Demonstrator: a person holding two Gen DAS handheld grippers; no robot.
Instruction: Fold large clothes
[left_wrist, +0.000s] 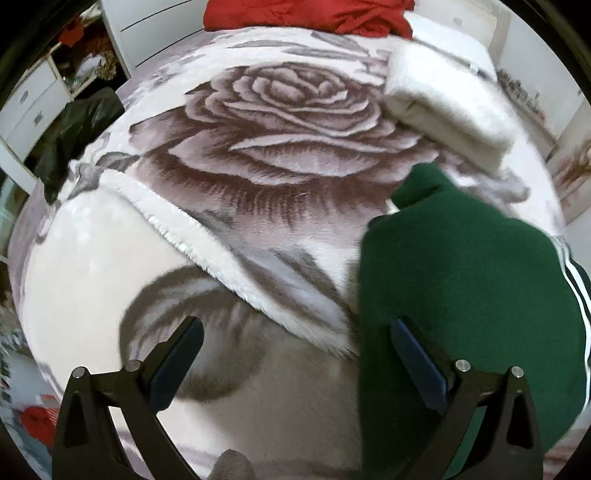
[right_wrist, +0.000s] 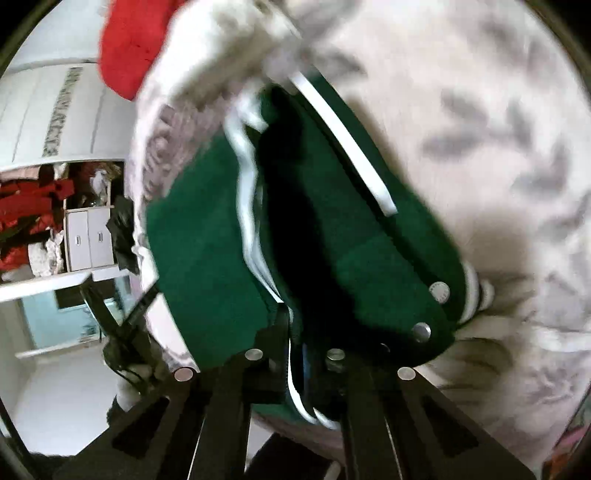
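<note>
Left wrist view alone shows the rose blanket (left_wrist: 280, 122) with a folded white towel (left_wrist: 447, 107) near its far right edge. Left gripper (left_wrist: 295, 365) points steeply down, jaws wide apart, empty. Right gripper (right_wrist: 295, 354), angled down, is clamped tight on the green jacket (right_wrist: 207, 236), bunched at the blanket's right side.

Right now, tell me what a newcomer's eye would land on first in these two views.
The huge rose blanket fills the left wrist view, spread over the bed. A dark green jacket with white stripes lies over its right side; in the right wrist view the right gripper has its jaws shut on the jacket's edge. A red garment lies at the far edge, with a folded white blanket at the upper right.
</note>
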